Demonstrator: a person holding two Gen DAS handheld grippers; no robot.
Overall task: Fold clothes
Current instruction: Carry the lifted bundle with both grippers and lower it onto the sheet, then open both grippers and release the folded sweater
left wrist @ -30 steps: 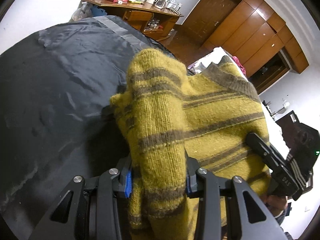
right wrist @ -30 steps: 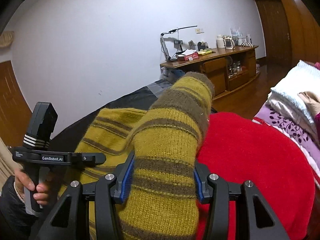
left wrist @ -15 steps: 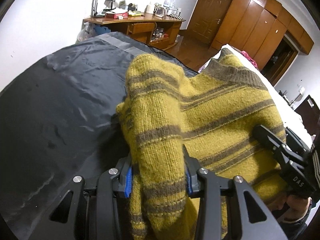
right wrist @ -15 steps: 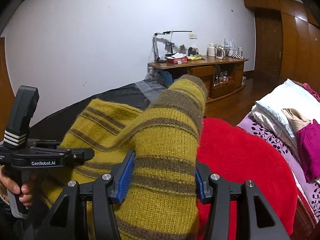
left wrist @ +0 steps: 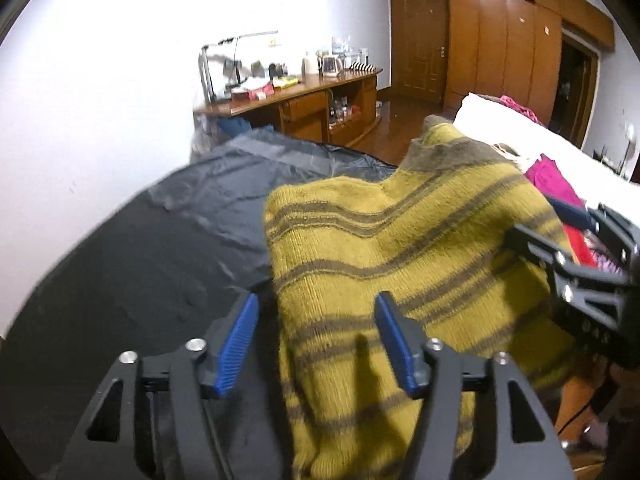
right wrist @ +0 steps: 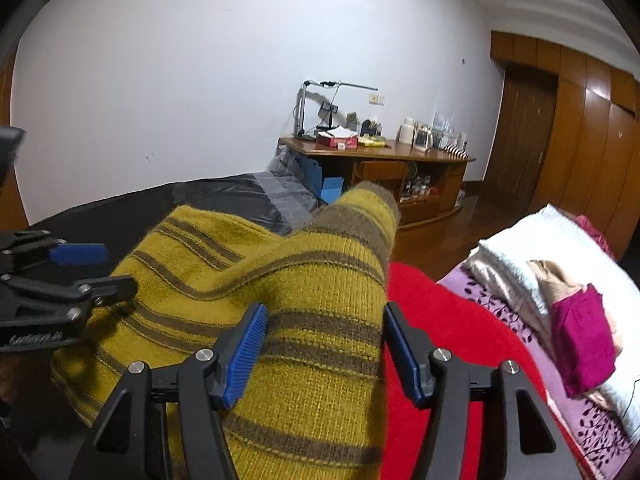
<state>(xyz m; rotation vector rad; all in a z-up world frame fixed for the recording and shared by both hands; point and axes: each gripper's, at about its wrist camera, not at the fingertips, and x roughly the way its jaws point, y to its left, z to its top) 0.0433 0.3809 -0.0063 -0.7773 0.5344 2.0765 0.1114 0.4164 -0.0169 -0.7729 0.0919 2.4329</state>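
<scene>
Sweater, mustard yellow with brown stripes, is seen lying folded on a dark grey sheet spread over the work surface, with one edge resting against a red cloth on the right.

In the left wrist view, the left gripper is shown with its jaws spread and opening: the left blue pad stands clear of the knit over the grey sheet, while the right pad lies over the sweater; whether it touches cannot be told. No fold is pinched.

In the right wrist view, the right gripper is shown with its jaws opening as well. A thick folded part of the sweater lies between the blue pads; both sit just at the knit's edges, and firm pressing is not seen.

At the left edge of the right wrist view, white lettering on the other gripper's body is blurred and cannot be read. A wooden table with small clutter stands by the white wall; nothing written on it is legible.
</scene>
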